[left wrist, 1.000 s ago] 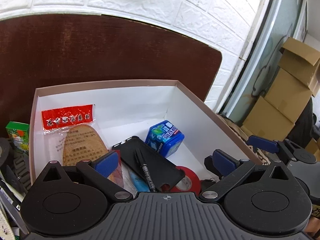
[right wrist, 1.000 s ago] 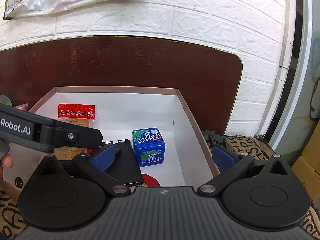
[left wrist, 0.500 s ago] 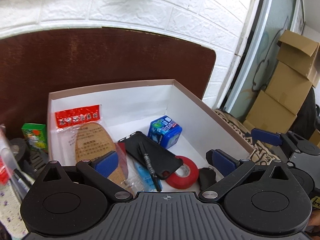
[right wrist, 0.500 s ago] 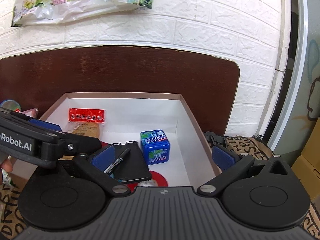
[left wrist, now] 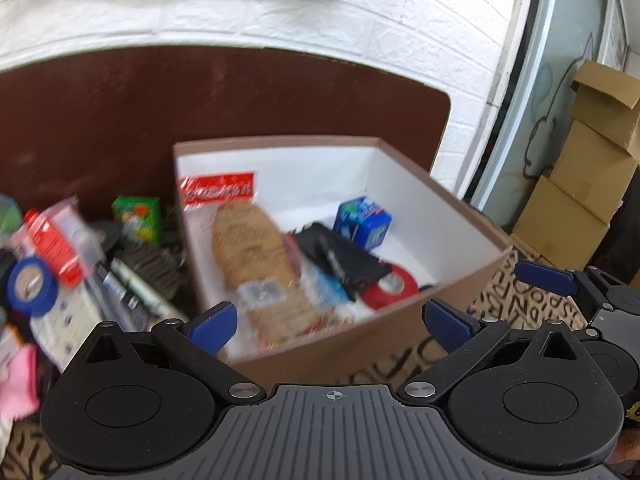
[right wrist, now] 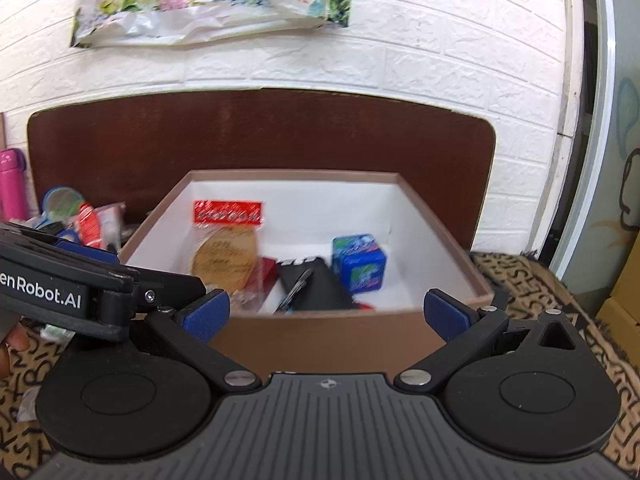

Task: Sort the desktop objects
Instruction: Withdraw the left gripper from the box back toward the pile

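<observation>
Both grippers (left wrist: 334, 322) (right wrist: 326, 316) backed off the box (right wrist: 320, 332) — blue tape roll (left wrist: 30, 286) left-view only.

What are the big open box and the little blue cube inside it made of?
The box looks like matte cardboard: thin straight walls, brown outside, plain white inside. The blue cube is harder to judge; its printed faces, rounded corners and slight sheen suggest a plastic or tin container, though the picture is blurred.

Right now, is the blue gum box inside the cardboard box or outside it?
Inside. The blue gum box stands on the white floor of the cardboard box, near its right wall, beside the black phone case.
</observation>
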